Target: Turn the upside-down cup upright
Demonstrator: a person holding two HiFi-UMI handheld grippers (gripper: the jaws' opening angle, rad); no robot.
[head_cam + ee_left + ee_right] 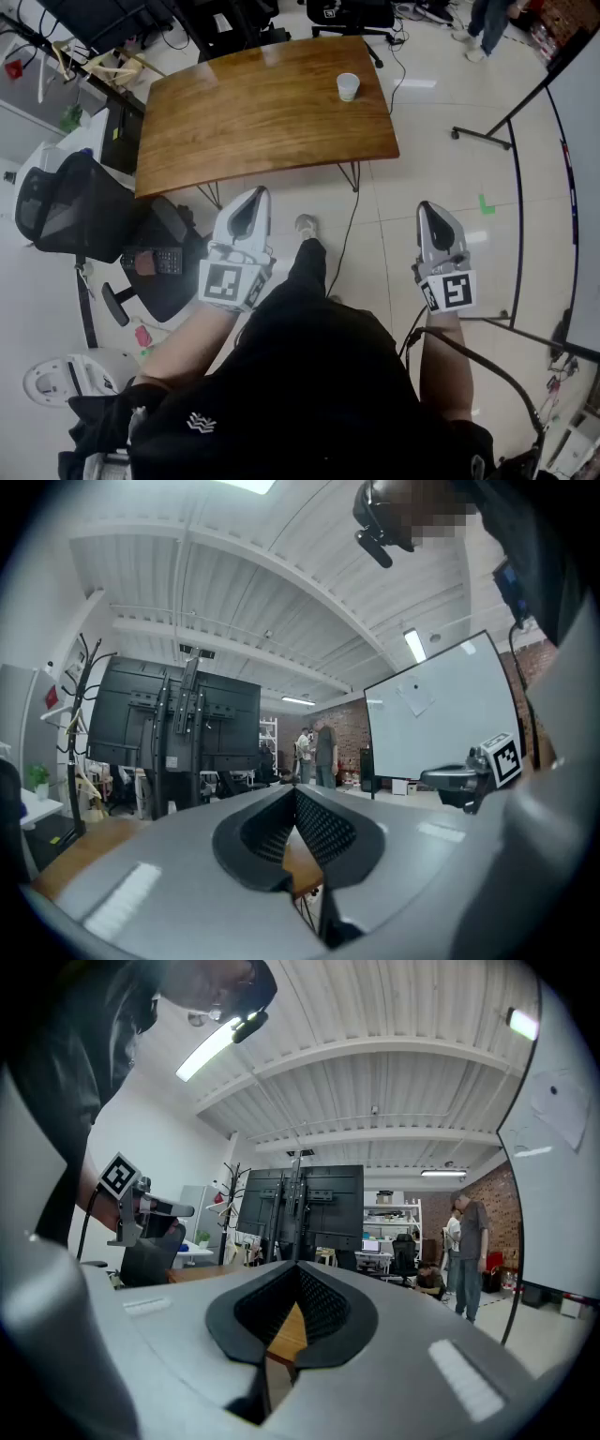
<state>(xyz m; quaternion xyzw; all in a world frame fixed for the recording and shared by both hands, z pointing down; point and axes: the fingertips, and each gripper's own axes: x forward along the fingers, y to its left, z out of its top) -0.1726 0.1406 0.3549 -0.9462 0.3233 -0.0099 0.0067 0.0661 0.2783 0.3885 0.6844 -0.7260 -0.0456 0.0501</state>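
Both tools are closed with nothing held: your left gripper (253,199) at lower centre-left, your right gripper (429,211) at centre-right, both well apart from the wooden table (244,112). The cup (348,86) sits near the table's upper-right edge. Risk: arriving with closed jaws would likely knock it off that edge, so part them before contact
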